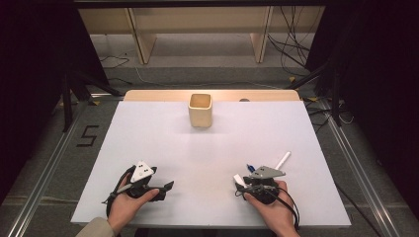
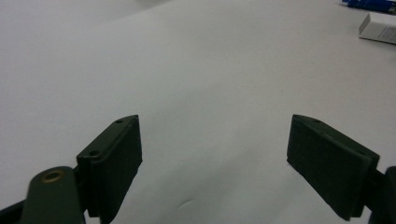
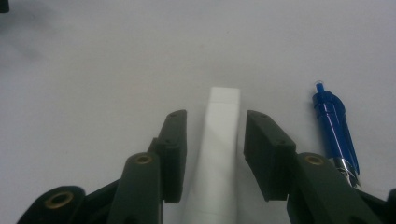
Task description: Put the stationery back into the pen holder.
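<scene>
A white rectangular block (image 3: 219, 140) lies on the white table sheet (image 1: 197, 148), running lengthwise between the jaws of my right gripper (image 3: 215, 116). A thin gap shows on each side of the block, so the pads are not pressing on it. In the high view the right gripper (image 1: 244, 183) sits at the near right with the block (image 1: 239, 179) at its tips. A blue pen (image 3: 334, 126) lies just right of the jaws. My left gripper (image 1: 163, 180) rests at the near left, its jaws wide open over bare sheet (image 2: 215, 135).
A beige square cup (image 1: 200, 109) stands upright at the back middle of the sheet. A white pen (image 1: 282, 160) lies beyond the right gripper, beside the blue pen (image 1: 251, 168). From the left gripper view the block (image 2: 378, 29) and the blue pen (image 2: 369, 4) lie far off.
</scene>
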Motion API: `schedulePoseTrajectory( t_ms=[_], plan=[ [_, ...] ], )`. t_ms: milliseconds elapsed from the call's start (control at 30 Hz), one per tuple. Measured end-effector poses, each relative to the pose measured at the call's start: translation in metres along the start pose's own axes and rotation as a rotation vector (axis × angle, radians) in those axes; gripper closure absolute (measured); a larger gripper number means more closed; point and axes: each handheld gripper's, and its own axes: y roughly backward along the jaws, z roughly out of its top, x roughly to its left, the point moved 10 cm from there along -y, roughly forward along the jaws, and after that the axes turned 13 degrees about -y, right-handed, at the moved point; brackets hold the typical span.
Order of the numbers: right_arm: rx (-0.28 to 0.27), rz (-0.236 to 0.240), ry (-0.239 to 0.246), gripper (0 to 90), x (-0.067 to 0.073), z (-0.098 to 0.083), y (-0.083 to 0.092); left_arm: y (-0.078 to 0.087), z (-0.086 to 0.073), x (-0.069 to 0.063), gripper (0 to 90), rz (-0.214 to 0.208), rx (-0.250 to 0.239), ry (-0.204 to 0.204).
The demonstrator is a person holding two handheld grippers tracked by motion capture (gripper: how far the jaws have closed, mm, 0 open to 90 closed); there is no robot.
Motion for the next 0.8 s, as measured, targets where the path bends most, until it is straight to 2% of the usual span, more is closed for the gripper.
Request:
schedulePoseTrajectory(
  t_ms=[800],
  plan=[
    [0.061,-0.049,0.016,62.9,-0.0010,-0.0035,-0.0064,-0.0001,0.0003,-0.0002,17.8,0.001,-0.003,0.000]
  ],
)
